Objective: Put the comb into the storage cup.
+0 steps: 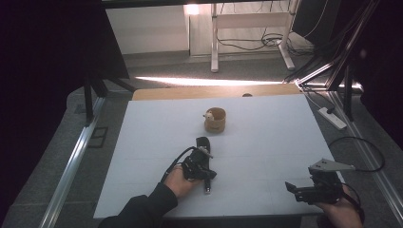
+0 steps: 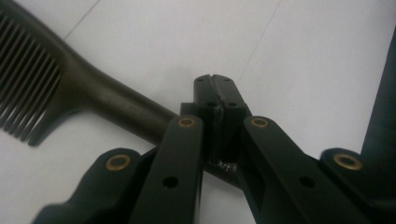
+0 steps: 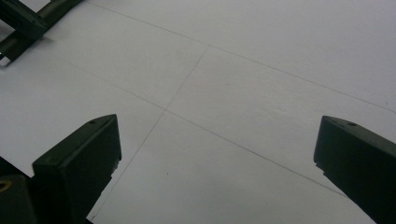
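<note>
The left gripper [image 2: 215, 100] had its 2 jaws pressed together on the handle of a dark comb [image 2: 70, 88], which lay flat on the white table [image 1: 266, 142] near the front-centre, teeth pointing away from the grip. This looked like the grasp step, just secured; the next move would likely call for a clean lift without twisting the handle. The right gripper [image 3: 215, 154] hovered over bare table at the front right, jaws spread wide and empty. Farther back stood a small wooden cup [image 1: 215, 119] with a small pale object at its rim; what that was could not be told.
</note>
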A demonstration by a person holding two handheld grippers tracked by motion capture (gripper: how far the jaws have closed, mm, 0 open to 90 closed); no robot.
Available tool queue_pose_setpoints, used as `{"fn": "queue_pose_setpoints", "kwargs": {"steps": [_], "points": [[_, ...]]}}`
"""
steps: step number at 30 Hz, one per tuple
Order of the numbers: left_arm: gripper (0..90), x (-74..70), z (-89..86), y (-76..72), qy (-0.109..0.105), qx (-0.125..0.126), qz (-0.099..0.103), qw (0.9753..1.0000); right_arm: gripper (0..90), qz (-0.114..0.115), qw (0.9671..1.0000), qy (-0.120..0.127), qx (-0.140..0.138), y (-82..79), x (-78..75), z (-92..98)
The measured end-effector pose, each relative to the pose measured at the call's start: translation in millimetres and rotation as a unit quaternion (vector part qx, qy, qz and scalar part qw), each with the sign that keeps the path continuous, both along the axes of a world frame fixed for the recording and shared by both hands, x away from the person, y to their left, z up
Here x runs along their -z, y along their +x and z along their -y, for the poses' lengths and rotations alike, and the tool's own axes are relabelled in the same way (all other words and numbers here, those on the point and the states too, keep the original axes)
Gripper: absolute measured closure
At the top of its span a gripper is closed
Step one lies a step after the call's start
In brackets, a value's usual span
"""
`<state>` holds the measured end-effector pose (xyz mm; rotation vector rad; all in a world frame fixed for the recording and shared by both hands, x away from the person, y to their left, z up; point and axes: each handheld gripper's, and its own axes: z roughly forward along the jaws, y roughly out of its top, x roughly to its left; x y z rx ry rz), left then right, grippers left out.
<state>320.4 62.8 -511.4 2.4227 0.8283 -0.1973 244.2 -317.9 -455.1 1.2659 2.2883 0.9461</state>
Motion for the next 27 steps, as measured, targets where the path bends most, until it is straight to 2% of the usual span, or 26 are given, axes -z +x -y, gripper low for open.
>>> {"fn": "queue_pose_setpoints", "kwargs": {"steps": [12,22,23,26,27], "points": [[88.5,-1.3,-32.9,-1.4,0.016,-0.018,-0.021,0.9995,1.3,0.0,1.0,-0.001,-0.001,0.1,0.0,-0.3],[88.4,-2.3,-57.7,0.7,0.037,-0.038,-0.015,0.9985,1.4,-0.001,1.0,-0.001,-0.002,0.2,0.1,-0.5],[88.4,-2.5,-60.8,1.0,0.04,-0.043,-0.012,0.9982,1.4,-0.002,1.0,-0.001,-0.002,0.2,0.1,-0.5],[88.4,-4.1,-68.0,1.2,0.074,-0.054,0.008,0.9958,1.4,-0.002,1.0,-0.001,-0.002,0.2,0.1,-0.6],[88.4,-3.9,-70.3,1.6,0.082,-0.057,0.009,0.995,1.5,-0.002,1.0,-0.001,-0.001,0.3,0.2,-0.6]]}}
